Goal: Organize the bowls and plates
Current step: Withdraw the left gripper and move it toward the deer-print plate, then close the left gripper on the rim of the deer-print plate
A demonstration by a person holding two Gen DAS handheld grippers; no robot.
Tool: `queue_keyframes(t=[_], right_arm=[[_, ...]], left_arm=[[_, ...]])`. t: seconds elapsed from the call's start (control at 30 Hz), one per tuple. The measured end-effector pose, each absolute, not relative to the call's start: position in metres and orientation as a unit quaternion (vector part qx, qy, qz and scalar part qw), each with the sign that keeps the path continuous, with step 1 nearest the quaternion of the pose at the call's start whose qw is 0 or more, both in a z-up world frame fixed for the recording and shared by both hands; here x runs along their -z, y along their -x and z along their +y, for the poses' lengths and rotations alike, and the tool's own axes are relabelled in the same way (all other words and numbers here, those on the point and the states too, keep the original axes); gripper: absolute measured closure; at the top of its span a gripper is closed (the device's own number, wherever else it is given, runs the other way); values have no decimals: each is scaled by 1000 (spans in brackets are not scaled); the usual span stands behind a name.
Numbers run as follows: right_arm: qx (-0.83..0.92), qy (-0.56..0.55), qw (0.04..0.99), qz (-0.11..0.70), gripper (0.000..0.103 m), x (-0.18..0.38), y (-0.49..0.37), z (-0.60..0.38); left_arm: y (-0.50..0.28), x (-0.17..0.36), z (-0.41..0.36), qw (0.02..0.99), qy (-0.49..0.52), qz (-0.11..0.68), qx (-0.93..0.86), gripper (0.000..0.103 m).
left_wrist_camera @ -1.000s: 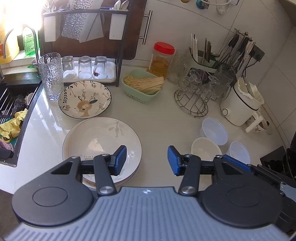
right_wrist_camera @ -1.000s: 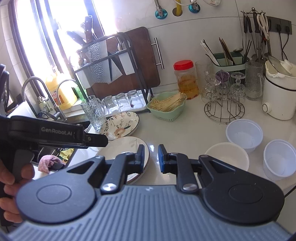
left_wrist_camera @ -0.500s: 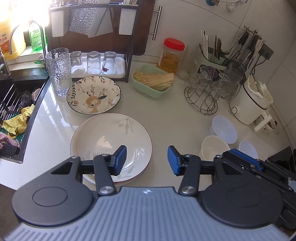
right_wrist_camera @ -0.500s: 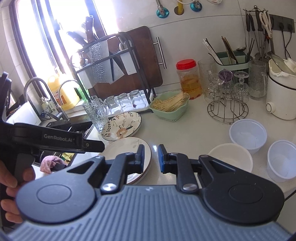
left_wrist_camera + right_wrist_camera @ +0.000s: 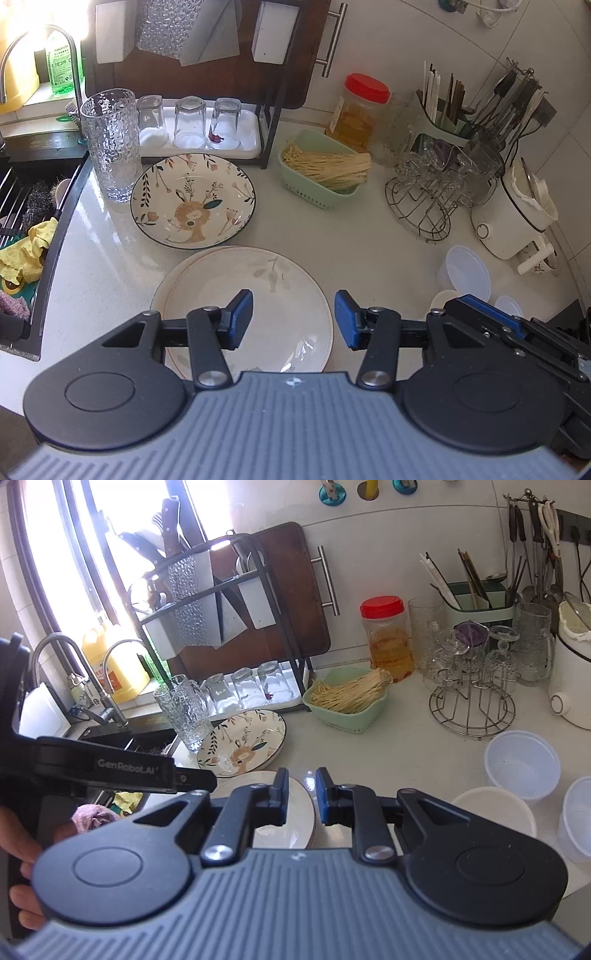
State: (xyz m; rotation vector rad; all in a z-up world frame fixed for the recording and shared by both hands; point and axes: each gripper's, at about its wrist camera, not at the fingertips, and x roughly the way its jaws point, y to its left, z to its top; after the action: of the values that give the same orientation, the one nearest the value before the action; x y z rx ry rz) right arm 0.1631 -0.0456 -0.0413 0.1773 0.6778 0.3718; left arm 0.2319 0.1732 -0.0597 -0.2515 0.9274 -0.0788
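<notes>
Blk grippers; blue pads; "GenRobot.AI" mark

Cream plates stacked; deer plate behind; white bowls right.

Bare counter lies open between plates and wire rack.

White tiled wall behind a pale speckled desk. Window at ten o'clock, strong daylight entering. Dark sink at nine o'clock.
</notes>
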Motion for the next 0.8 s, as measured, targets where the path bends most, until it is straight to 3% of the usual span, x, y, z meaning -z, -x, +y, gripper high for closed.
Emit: queue_keyframes(t=[0.4,0.67,0.8], right_arm=[[-152,-91,920,351,84,52,-207,-9],[-145,-88,915,366,83,67,-232,15],[-142,-73,913,376,81,73,-246,25]], left_arm=[[-285,71,219,882,129,452,45,49],[-307,82,244,884,120,449,51,43],[-320,90,258,880,128,455,46,25]])
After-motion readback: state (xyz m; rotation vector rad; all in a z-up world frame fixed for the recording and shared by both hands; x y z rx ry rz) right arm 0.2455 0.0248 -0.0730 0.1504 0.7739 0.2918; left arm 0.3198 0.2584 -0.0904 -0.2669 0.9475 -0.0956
